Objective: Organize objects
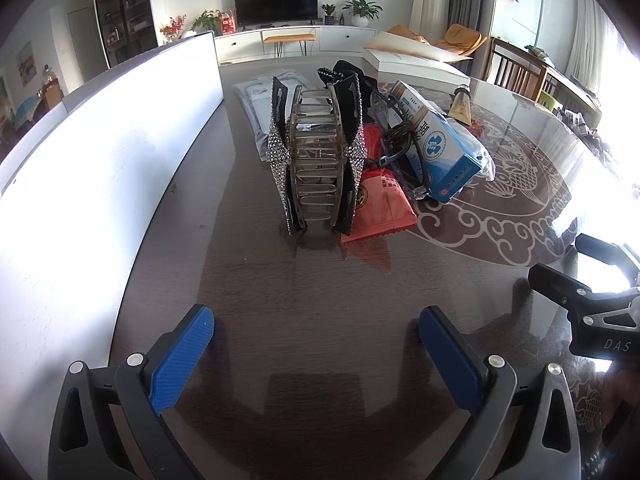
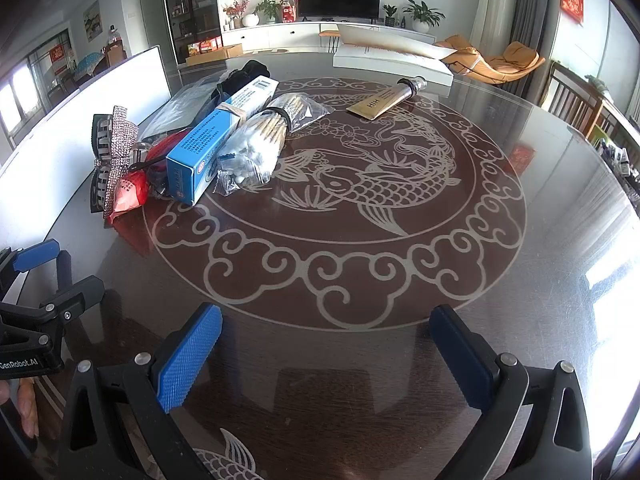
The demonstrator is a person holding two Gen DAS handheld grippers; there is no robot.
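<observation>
Left gripper (image 1: 316, 354) and right gripper (image 2: 326, 354) — both are held low over the dark glass-topped round table (image 2: 520, 280), which is marked with a pale fish-and-cloud pattern; the blue-padded fingers of each are spread wide apart and nothing is gripped between them.

The objects are gathered in a pile toward the table's left side, beside a long white panel (image 1: 100, 152) standing on edge. Nearest the left gripper, a large translucent hair claw clip trimmed with a black bow and rhinestones (image 1: 318, 160) is seen standing upright. A red-orange plastic packet (image 1: 382, 200) lies touching its right side, partly under it. A blue-and-white rectangular cardboard box (image 2: 218, 136) is laid across the pile, with a black cord (image 1: 400, 136) draped over it. Just right of the box, a clear plastic bag of cotton swabs (image 2: 262, 144) is seen. A gold flattened tube with a metallic cap (image 2: 386, 98) lies well apart, farther back on the pattern.
</observation>
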